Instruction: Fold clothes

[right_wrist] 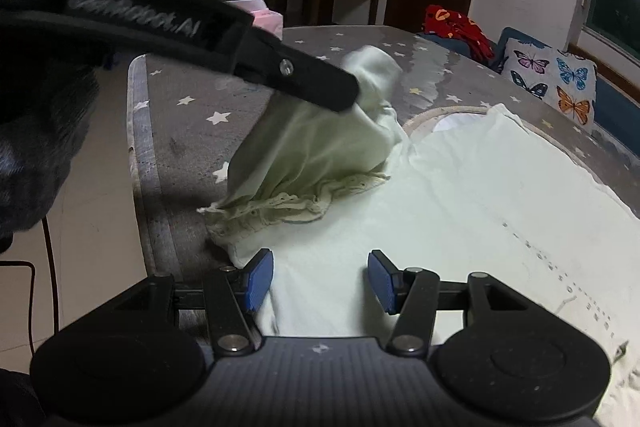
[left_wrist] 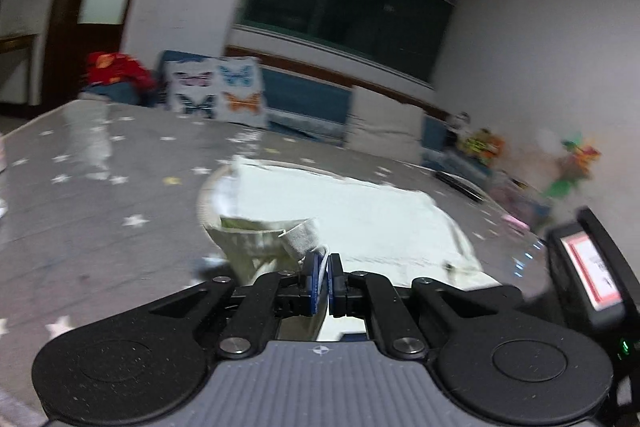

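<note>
The left gripper (left_wrist: 322,269) sits at the lower centre of the left wrist view with its two blue pads pressed almost together, pinching a thin white edge of the sleeve (left_wrist: 260,239) that bunches up just above and to the left of the fingertips. In the right wrist view the same gripper (right_wrist: 344,95) comes in from the upper left as a long black arm, its tip buried in the raised cloth, and the sleeve (right_wrist: 316,151) hangs from it like a small tent, its lace-trimmed cuff trailing down onto the garment at the centre left of the frame. The right gripper (right_wrist: 320,277) sits at the bottom centre of its own view with its jaws about half open, the blue pads (right_wrist: 260,281) standing well apart; the cloth lies under and between them, but whether either pad touches it I cannot tell. The pale shirt (right_wrist: 480,195) lies spread flat across the right half of that frame, its round neck opening toward the upper right, on a grey table cover (right_wrist: 188,131) printed with white stars. A butterfly cushion (right_wrist: 552,79) stands at the far edge of the table in the upper right, and a red bundle (right_wrist: 456,23) lies beyond it near the top centre.
</note>
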Motion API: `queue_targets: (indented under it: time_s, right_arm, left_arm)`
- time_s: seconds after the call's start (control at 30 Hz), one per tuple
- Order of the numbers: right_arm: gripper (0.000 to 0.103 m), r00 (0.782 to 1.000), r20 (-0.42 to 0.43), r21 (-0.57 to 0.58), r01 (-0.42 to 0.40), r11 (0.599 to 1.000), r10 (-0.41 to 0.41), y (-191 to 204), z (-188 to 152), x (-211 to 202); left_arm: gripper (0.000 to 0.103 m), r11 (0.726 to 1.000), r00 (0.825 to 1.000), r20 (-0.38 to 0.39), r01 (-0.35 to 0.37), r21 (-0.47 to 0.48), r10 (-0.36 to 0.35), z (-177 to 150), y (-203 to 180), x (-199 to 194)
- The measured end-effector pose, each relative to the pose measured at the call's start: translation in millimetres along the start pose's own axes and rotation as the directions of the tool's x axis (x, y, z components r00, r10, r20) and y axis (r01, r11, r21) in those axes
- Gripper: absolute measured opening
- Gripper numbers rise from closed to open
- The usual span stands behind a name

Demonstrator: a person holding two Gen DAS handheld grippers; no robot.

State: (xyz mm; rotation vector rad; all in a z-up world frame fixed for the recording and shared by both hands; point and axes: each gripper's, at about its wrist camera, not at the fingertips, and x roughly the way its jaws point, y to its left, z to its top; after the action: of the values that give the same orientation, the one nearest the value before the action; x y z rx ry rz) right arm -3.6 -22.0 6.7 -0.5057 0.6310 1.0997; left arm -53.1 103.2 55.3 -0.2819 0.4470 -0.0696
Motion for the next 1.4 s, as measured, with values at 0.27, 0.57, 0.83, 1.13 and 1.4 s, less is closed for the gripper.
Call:
queue_targets:
  time_s: [0.27,0.57,0.83,1.13,1.4]
  right_arm:
    - [0.054,0.995,-0.02,0.104,0.102,0.989,-0.1,-40.2,-20.4,-23.9]
    - [0.052,0.985,0.0,0.237,0.166,0.957,-0.17,-86.7,-19.2,-39.8]
    - [0.039,0.994,0.074,0.27,0.063,0.961,-0.086,-92.3,15.0,-23.4]
    - [0.034,0.998,0.061,0.214,-0.007,0.977,-0.007,-80.5,50.0,22.9]
    - [0.028,1.0,0.006,0.245,0.013,0.97,-0.015,-90.5,47.7,57.9]
  left_arm:
    - [0.007,0.99,0.987,-0.101,0.13,0.044,-0.125,-17.0,-21.7,24.7]
    - [0.042,0.984,0.984,-0.121,0.146,0.1,-0.133,-27.5,-25.3,13.7]
    - [0.023,0.996,0.986,-0.156,0.066,0.061,-0.056,-31.5,6.2,11.4]
    - [0.023,0.992,0.971,-0.227,0.094,0.086,-0.072,-52.1,3.2,10.1]
    - [0.023,0.992,0.968,-0.241,0.098,0.081,-0.076,-56.7,4.6,7.4]
